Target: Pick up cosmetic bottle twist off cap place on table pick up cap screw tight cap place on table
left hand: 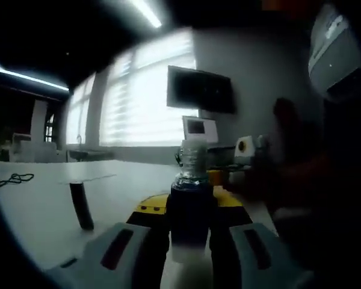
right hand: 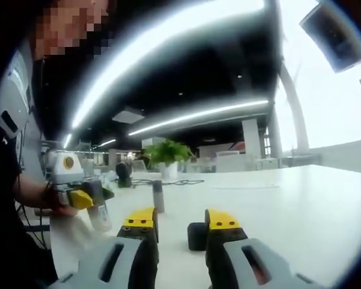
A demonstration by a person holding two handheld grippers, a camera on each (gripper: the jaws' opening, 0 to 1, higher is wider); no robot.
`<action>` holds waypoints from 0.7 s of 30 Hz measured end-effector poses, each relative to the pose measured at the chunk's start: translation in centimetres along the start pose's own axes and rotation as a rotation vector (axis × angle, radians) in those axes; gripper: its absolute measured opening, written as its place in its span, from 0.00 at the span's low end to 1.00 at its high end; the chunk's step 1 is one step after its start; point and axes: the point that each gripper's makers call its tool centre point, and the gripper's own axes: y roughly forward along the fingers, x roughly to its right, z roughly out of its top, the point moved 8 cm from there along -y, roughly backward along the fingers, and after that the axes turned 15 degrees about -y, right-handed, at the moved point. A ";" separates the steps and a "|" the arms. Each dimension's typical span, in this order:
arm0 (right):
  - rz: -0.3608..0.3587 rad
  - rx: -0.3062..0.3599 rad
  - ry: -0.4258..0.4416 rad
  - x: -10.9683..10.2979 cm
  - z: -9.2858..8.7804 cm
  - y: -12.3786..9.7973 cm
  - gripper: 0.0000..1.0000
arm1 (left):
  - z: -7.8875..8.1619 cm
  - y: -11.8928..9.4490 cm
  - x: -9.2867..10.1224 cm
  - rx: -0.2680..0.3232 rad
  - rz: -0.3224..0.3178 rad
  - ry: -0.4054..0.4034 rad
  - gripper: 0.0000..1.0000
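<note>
Bottle [left hand: 191, 198] between left gripper [left hand: 189, 232] jaws, no legible label.

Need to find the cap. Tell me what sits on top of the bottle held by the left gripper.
Nothing: in the left gripper view the cosmetic bottle shows a bare threaded neck. Its lower body is hidden between the left gripper jaws. A black cap lies on the table.

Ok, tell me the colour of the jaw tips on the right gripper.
Yellow tips on the right gripper, clearest in the right gripper view.
</note>
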 end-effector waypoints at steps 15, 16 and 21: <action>0.031 -0.040 -0.058 -1.5 0.2 0.2 0.18 | -1.0 -0.1 0.5 -0.066 -0.054 -0.048 0.14; 0.078 -0.025 -0.023 -2.6 0.4 0.3 0.18 | -0.7 -0.2 0.4 -0.047 -0.047 -0.047 0.14; 0.117 -0.039 -0.045 -4.4 0.7 0.4 0.22 | -0.4 -0.3 0.2 -0.018 -0.041 -0.053 0.14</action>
